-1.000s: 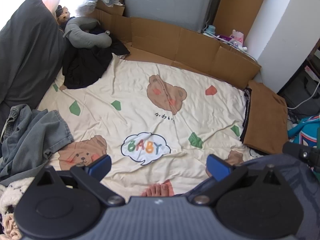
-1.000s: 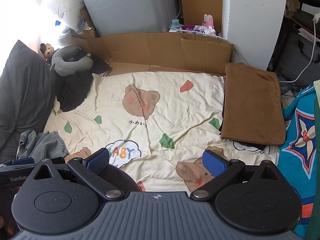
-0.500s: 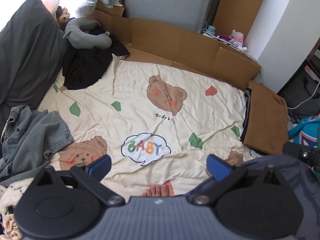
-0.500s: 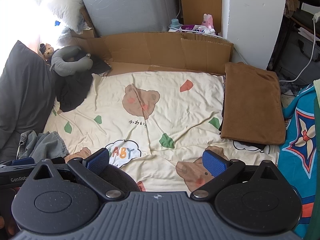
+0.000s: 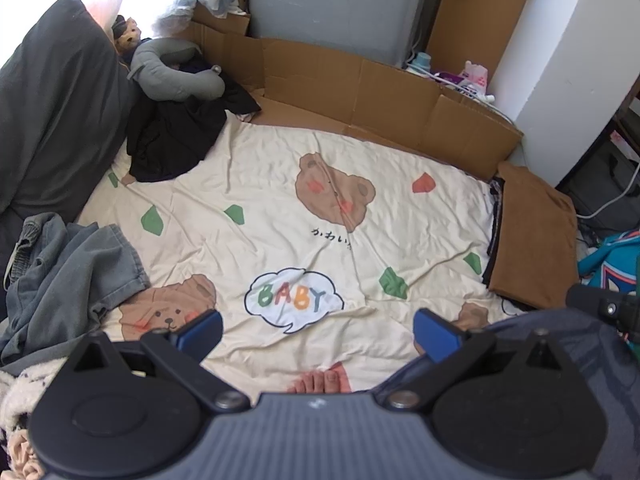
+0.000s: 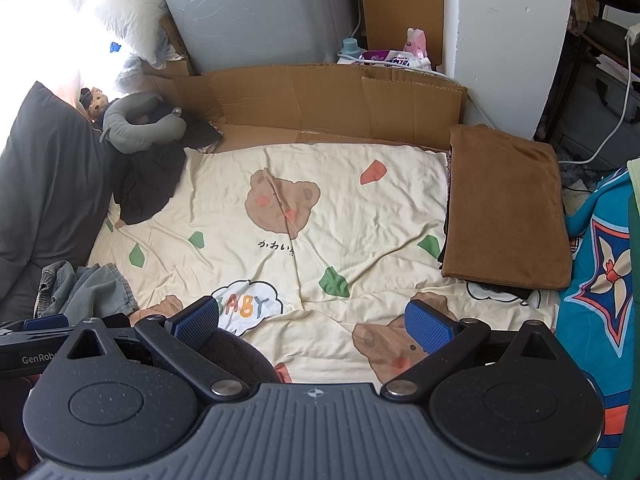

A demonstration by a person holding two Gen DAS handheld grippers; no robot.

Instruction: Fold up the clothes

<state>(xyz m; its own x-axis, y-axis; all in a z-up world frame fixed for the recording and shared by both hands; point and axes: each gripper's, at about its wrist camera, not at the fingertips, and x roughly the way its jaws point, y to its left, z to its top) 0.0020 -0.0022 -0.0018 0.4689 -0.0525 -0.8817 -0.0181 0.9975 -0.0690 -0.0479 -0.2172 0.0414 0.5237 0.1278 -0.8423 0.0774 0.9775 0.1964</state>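
A folded brown garment lies at the right edge of the cream bear-print sheet; it also shows in the right wrist view. A crumpled grey-blue garment lies at the left edge, also in the right wrist view. A black garment lies at the far left. My left gripper is open and empty above the sheet's near edge. My right gripper is open and empty, held high over the near edge.
Cardboard panels line the far side. A grey neck pillow and a dark pillow sit at the left. A blue patterned cloth lies right. The person's toes show near the sheet. A fluffy white item lies bottom left.
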